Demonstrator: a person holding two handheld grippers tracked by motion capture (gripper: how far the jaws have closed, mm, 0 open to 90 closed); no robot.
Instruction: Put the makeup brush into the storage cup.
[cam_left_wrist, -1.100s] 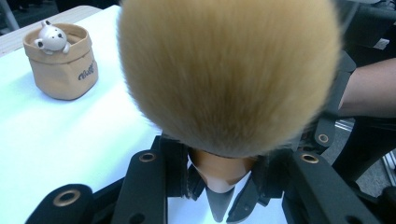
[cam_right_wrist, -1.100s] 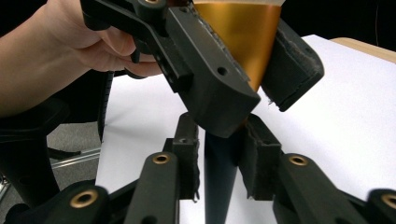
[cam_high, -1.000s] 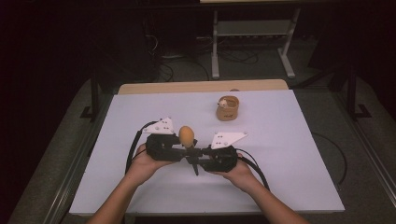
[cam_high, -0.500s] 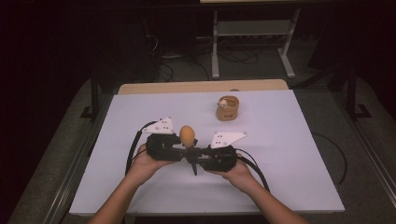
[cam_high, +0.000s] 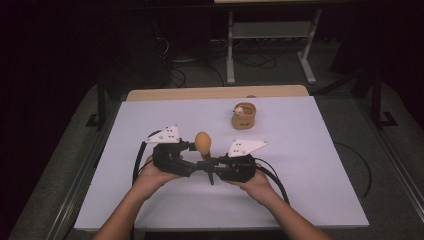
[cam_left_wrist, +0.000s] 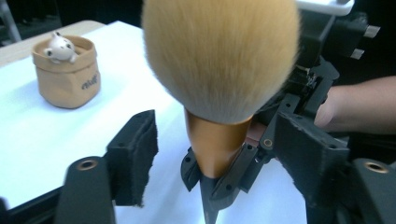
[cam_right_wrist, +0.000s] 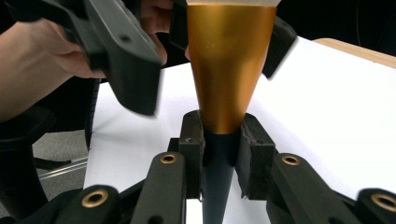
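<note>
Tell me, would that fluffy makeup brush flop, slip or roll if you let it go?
The brush probably feels light, and its bristle head looks soft and squashy. Its tapered gold ferrule looks smooth, so it might slip; the right tongs clamp the dark handle below instead. Round-bodied, it would likely tip over and roll.

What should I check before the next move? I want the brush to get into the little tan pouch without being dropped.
1. Right gripper clamped on the dark handle of the fluffy tan makeup brush with gold metal ferrule: ok.
2. Left gripper released: ok; its jaws have just been opening and its pads stand clear of the ferrule.
3. Brush upright, bristles up: ok.
4. Small tan fabric pouch upright on the white table: ok.
5. Room in the pouch beside the small white figurine: cannot tell.
</note>
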